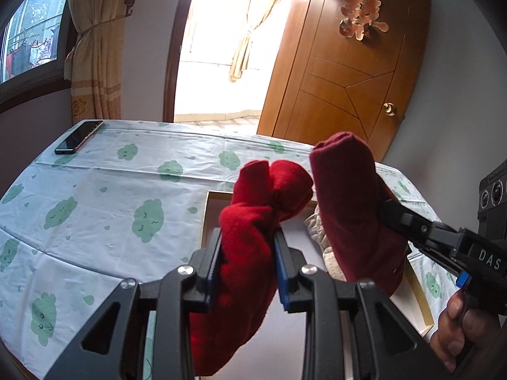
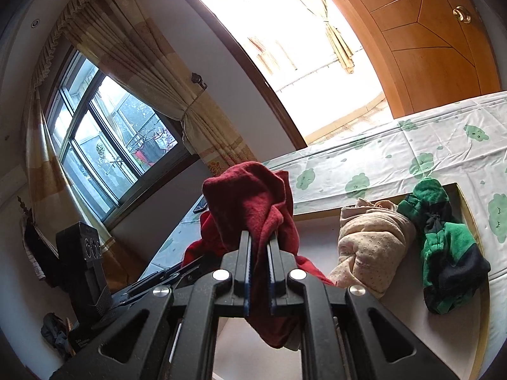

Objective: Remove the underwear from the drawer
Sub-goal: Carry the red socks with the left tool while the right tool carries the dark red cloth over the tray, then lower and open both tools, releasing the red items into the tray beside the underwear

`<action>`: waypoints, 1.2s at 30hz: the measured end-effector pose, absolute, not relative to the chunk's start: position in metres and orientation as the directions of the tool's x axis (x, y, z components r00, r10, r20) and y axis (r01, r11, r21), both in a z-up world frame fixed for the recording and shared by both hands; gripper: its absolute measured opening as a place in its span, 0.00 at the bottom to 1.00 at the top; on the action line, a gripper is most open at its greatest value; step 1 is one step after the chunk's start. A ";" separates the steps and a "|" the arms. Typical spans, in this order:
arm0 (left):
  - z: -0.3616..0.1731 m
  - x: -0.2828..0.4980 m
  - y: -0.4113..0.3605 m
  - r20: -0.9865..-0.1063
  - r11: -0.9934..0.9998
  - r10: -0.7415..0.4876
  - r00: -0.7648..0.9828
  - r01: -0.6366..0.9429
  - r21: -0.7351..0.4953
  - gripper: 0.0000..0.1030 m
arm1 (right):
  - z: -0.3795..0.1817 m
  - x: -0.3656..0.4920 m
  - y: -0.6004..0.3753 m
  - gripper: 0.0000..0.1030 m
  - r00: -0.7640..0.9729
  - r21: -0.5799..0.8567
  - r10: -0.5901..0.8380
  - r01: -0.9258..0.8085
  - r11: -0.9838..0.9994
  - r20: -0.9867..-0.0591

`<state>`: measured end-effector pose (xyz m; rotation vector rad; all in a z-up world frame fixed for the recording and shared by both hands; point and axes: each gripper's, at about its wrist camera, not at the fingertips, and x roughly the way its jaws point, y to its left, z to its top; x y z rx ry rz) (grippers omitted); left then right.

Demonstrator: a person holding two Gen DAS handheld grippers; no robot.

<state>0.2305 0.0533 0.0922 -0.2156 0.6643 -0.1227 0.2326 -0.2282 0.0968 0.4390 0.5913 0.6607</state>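
My left gripper (image 1: 247,237) is shut on a bright red piece of underwear (image 1: 253,218) and holds it above the drawer (image 1: 204,218). My right gripper (image 2: 259,247) is shut on a dark red piece of underwear (image 2: 250,199), also lifted over the drawer (image 2: 469,209). The right gripper also shows in the left wrist view (image 1: 385,212), gripping the dark red piece (image 1: 348,196) just right of the bright red one. A beige piece (image 2: 370,243) and a green and black piece (image 2: 443,243) lie in the drawer.
The drawer sits on a surface covered by a white cloth with green clouds (image 1: 111,196). A phone (image 1: 79,136) lies at its far left corner. A wooden door (image 1: 348,72), curtains (image 1: 95,47) and a window (image 2: 104,145) stand behind.
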 end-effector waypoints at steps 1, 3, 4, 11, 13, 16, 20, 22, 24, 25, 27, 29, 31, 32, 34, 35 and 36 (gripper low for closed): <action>0.091 0.233 0.055 -0.601 0.968 -0.186 0.777 0.040 -0.248 0.27 | 0.096 0.236 -0.226 0.09 0.639 0.553 0.674 -0.431 0.713 -0.371; 0.088 0.239 0.057 -0.606 0.965 -0.188 0.773 0.031 -0.260 0.27 | 0.094 0.243 -0.220 0.09 0.638 0.555 0.670 -0.423 0.717 -0.379; 0.087 0.242 0.058 -0.609 0.965 -0.186 0.771 0.025 -0.263 0.27 | 0.093 0.246 -0.217 0.09 0.638 0.554 0.668 -0.419 0.719 -0.384; 0.075 0.265 0.067 -0.638 0.956 -0.179 0.749 -0.020 -0.291 0.27 | 0.089 0.262 -0.202 0.09 0.644 0.532 0.632 -0.384 0.755 -0.432; 0.074 0.272 0.069 -0.643 0.950 -0.186 0.743 -0.031 -0.311 0.27 | 0.089 0.267 -0.199 0.09 0.650 0.521 0.617 -0.372 0.768 -0.444; 0.075 0.283 0.070 -0.651 0.945 -0.189 0.735 -0.046 -0.325 0.27 | 0.089 0.276 -0.195 0.09 0.660 0.507 0.592 -0.351 0.787 -0.463; 0.070 0.296 0.071 -0.672 0.938 -0.192 0.715 -0.069 -0.341 0.27 | 0.086 0.287 -0.191 0.09 0.657 0.508 0.576 -0.324 0.798 -0.487; 0.067 0.300 0.070 -0.682 0.938 -0.188 0.707 -0.076 -0.337 0.27 | 0.084 0.291 -0.189 0.09 0.652 0.508 0.570 -0.313 0.803 -0.499; 0.066 0.304 0.071 -0.684 0.939 -0.183 0.706 -0.081 -0.335 0.27 | 0.081 0.294 -0.188 0.09 0.646 0.508 0.570 -0.310 0.803 -0.507; 0.065 0.304 0.070 -0.686 0.940 -0.181 0.705 -0.080 -0.330 0.27 | 0.079 0.294 -0.186 0.09 0.641 0.503 0.569 -0.311 0.806 -0.515; 0.063 0.305 0.068 -0.688 0.944 -0.177 0.704 -0.077 -0.322 0.27 | 0.074 0.297 -0.185 0.09 0.629 0.506 0.575 -0.314 0.803 -0.523; 0.063 0.305 0.065 -0.687 0.950 -0.168 0.707 -0.071 -0.305 0.27 | 0.066 0.301 -0.184 0.11 0.597 0.517 0.594 -0.321 0.793 -0.539; 0.063 0.305 0.063 -0.689 0.952 -0.166 0.705 -0.067 -0.297 0.29 | 0.060 0.302 -0.185 0.13 0.592 0.510 0.593 -0.326 0.796 -0.547; 0.063 0.304 0.063 -0.687 0.953 -0.163 0.708 -0.067 -0.296 0.35 | 0.058 0.301 -0.186 0.15 0.586 0.515 0.603 -0.336 0.789 -0.542; 0.063 0.301 0.066 -0.681 0.949 -0.162 0.714 -0.077 -0.307 0.42 | 0.056 0.299 -0.188 0.28 0.583 0.503 0.602 -0.347 0.792 -0.546; 0.063 0.298 0.066 -0.680 0.946 -0.165 0.714 -0.081 -0.314 0.48 | 0.057 0.297 -0.190 0.34 0.580 0.502 0.601 -0.347 0.793 -0.550; 0.062 0.296 0.067 -0.677 0.943 -0.170 0.716 -0.081 -0.322 0.50 | 0.057 0.295 -0.193 0.46 0.579 0.504 0.606 -0.351 0.789 -0.545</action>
